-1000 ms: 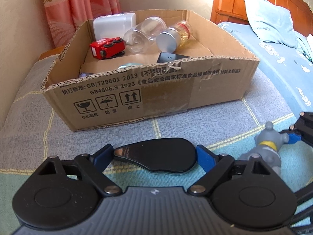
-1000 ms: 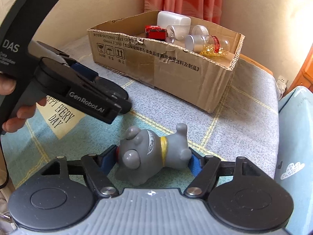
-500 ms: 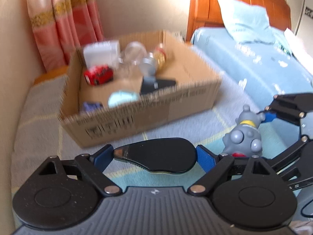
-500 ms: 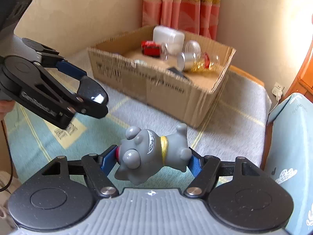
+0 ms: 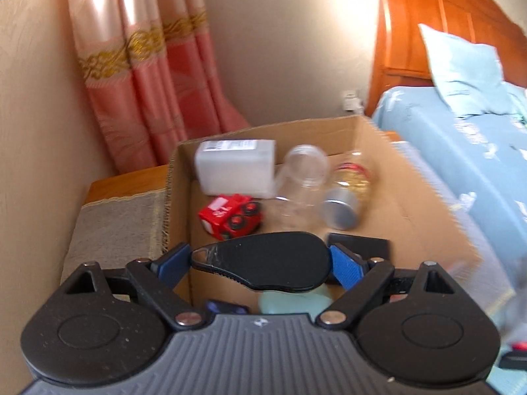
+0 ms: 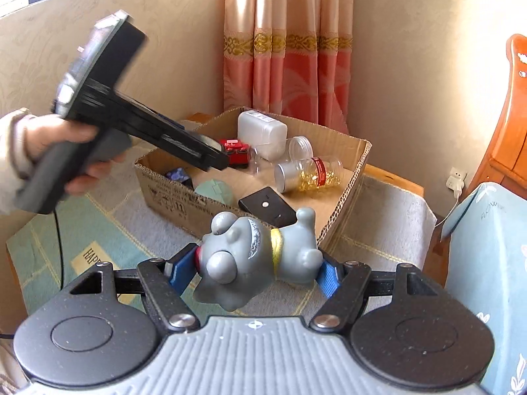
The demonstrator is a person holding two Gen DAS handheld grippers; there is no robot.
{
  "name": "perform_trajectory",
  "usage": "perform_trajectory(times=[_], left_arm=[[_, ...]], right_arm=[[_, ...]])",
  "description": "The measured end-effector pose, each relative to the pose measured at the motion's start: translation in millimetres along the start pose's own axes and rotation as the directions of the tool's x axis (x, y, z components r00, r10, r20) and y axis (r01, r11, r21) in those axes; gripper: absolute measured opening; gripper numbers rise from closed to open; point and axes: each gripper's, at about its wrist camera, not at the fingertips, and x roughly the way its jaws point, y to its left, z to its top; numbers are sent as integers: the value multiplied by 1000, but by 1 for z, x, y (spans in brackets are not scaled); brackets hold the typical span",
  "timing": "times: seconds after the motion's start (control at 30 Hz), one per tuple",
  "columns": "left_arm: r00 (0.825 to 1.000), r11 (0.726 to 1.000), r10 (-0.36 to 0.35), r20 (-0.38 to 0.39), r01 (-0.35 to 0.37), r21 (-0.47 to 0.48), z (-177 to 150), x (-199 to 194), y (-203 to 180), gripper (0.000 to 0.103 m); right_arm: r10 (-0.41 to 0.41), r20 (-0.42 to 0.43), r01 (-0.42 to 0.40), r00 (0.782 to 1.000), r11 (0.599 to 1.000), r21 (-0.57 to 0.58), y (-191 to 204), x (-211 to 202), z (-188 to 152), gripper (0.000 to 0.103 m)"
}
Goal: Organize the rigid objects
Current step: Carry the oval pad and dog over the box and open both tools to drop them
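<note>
A low surface covered with a grey-and-teal checked cloth fills a room corner, between a beige wall and a bed with pale blue bedding and a wooden headboard. Pink curtains with a gold band hang in the corner behind it.

An open cardboard box sits toward the far edge of the cloth, near the curtains. Inside lie a white plastic container against the back wall, a red toy truck just in front of it, a clear empty jar on its side, a jar of yellow capsules with a silver lid, a flat black device near the front wall, a pale green round thing and a small dark blue item.

The left tool, held by a hand in a light sleeve, hovers over the box's near left part; its blue pads clamp a flat black teardrop-shaped object end to end. The right tool hangs above the cloth in front of the box's near wall, its pads pressed on a grey toy dog with a yellow collar, lying sideways between them. The left tool partly hides the truck in the right wrist view.
</note>
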Motion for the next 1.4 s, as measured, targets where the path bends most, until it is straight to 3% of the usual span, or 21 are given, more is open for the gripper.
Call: perform_trajectory(times=[0.2,0.33,0.53,0.67,0.87,1.0,1.13,1.4], left_arm=[[999,995,46,14,-44,-88,-3,1,16,96],[996,994,75,44,-72,-77,-12,-21,19,99],[974,983,181,133,-177,-39,-36,-63,15,102],[975,984,172,142,-163,-68,-49,-81,16,102],[980,984,169,105,-162,-77,-55,-89,13,102],[985,985,158,73,-153,-74,-60,-94,12,102],[980,976,193,53,-186,-115,-62,-100,13,102],[981,971,191,26,-185,-149,-60,-108,10,102]], right_arm=[[0,-11,0,1000,1000,-13,0,7,10,77],[1,-8,-1,1000,1000,-3,-2,13,21,77],[-32,1,32,999,999,37,-4,31,49,77],[-85,-44,89,995,992,90,-4,56,65,77],[-205,-124,221,971,965,141,4,89,66,79],[-277,-141,299,950,939,170,8,87,62,101],[-308,-134,331,942,921,207,13,68,59,103],[-367,-184,406,912,872,273,26,33,41,103]])
